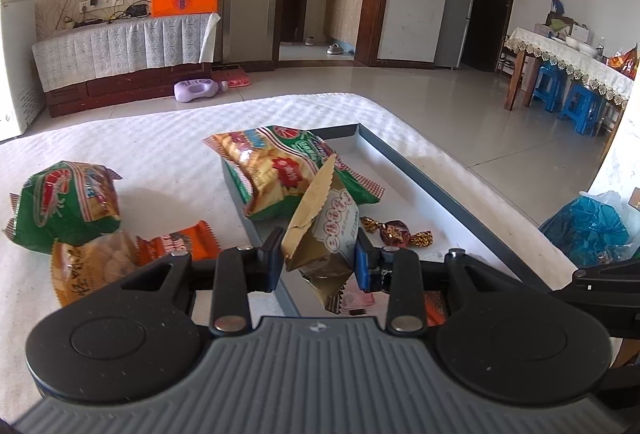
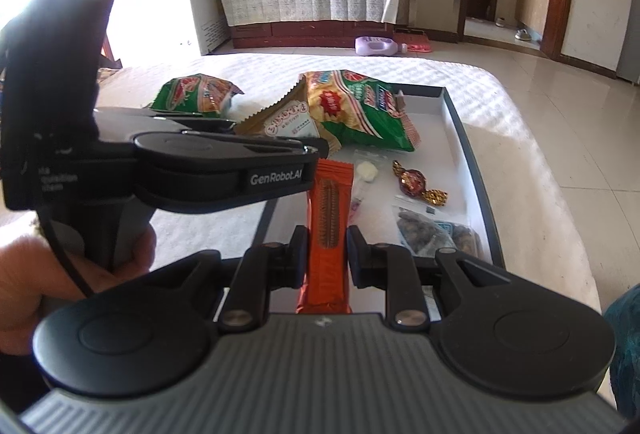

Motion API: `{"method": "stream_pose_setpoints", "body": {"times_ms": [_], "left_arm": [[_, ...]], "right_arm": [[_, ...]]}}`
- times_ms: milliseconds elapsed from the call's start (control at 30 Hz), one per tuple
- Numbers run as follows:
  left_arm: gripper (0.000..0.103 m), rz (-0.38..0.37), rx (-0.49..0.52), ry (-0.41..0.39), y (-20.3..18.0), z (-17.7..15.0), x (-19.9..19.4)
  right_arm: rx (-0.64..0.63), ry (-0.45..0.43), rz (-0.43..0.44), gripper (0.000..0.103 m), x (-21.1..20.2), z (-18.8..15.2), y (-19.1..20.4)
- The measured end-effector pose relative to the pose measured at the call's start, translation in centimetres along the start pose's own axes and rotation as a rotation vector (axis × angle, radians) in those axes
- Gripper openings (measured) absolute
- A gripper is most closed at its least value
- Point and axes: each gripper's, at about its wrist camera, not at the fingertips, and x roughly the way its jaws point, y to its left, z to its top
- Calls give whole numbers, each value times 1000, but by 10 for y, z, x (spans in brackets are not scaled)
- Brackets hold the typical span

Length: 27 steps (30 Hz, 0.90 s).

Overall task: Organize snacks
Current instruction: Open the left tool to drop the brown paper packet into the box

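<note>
My left gripper [image 1: 318, 254] is shut on a tan snack packet [image 1: 324, 230] and holds it above the left rim of the grey tray [image 1: 420, 175]. That packet also shows in the right wrist view [image 2: 286, 119]. My right gripper [image 2: 327, 254] is shut on an orange snack bar [image 2: 329, 230] over the tray's near end. A large green snack bag [image 1: 280, 167] lies in the tray's far corner. A wrapped candy [image 1: 396, 234] lies on the tray floor.
A second green bag [image 1: 64, 201], a yellow biscuit packet [image 1: 92, 262] and an orange packet [image 1: 180, 242] lie on the white table left of the tray. A nut packet [image 2: 436, 232] and small sweets lie in the tray. A blue plastic bag [image 1: 588, 226] sits off the right edge.
</note>
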Motion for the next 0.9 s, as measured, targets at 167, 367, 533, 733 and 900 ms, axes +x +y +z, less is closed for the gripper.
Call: {"method": "stream_pose_setpoints", "body": {"times_ms": [167, 367, 533, 733, 900], "left_arm": [[39, -3, 0, 16, -6, -2, 11], [39, -8, 3, 30, -10, -5, 23], [39, -12, 8, 42, -15, -6, 30], [49, -15, 14, 51, -15, -7, 33], [65, -9, 20, 38, -15, -7, 29]], "right_arm": [[18, 8, -25, 24, 1, -3, -9], [37, 16, -44, 24, 2, -5, -15], [37, 23, -45, 24, 4, -5, -16], [40, 26, -48, 24, 7, -5, -17], [52, 22, -52, 25, 8, -5, -19]]}}
